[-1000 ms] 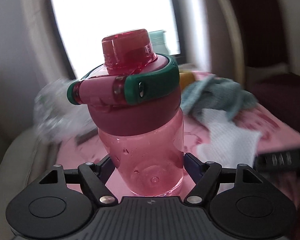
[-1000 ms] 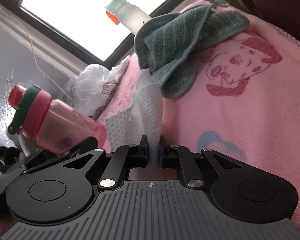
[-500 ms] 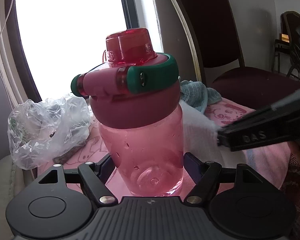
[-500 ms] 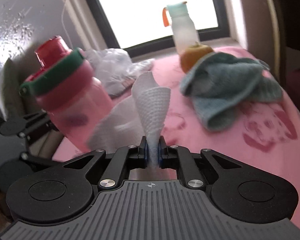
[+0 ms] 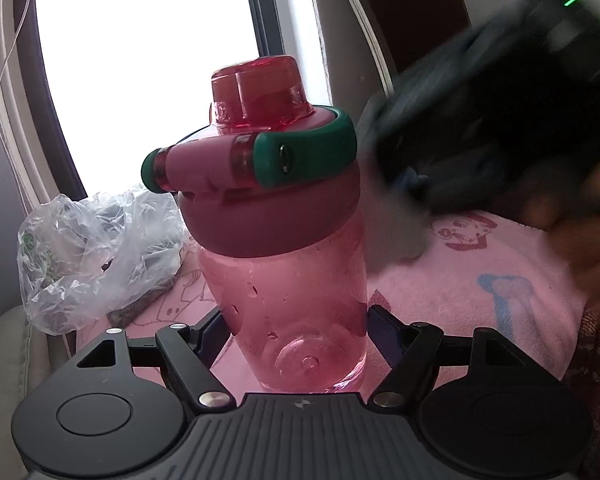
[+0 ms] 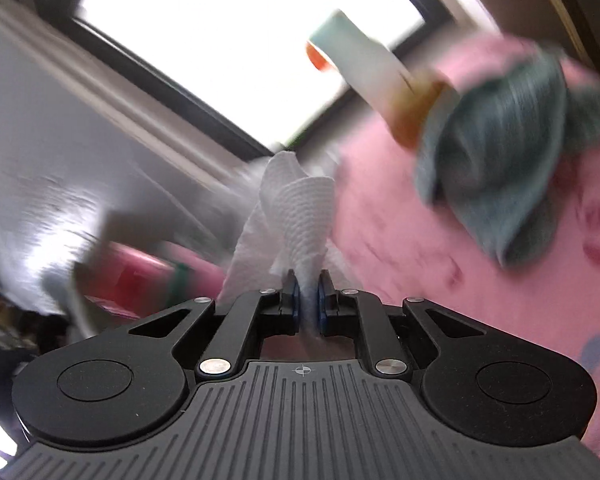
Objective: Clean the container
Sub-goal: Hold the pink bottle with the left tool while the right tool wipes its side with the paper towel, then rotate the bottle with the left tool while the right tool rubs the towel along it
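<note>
Two claws are in play, and each one holds something. Your left claw [image 5: 296,332] is clamped on the lower body of the pink bottle [image 5: 292,292], one finger pressed against each side, and the bottle stands upright in that grip with its base just above the pink cloth [image 5: 460,288]. Its maroon lid [image 5: 272,216] is on, with a green carry loop [image 5: 304,152] folded around it and a red cap [image 5: 260,88] on top. Water droplets cling to the bottle's clear wall.

Your right claw [image 6: 308,300] is pinched together on a white paper towel [image 6: 296,216], which fans up and out from between the blue pads. In the left wrist view that claw appears as a dark blur [image 5: 480,100] to the right of the bottle at lid height, with a green light on its body; whether the towel touches the bottle, you cannot tell from either view.

Behind the bottle to the left, a crumpled clear plastic bag [image 5: 96,260] lies on the cloth below the window [image 5: 148,60]. In the right wrist view, heavily blurred, a teal towel [image 6: 500,168] lies on the cloth, and a pale bottle with an orange spout [image 6: 360,64] stands by the window just beside it.
</note>
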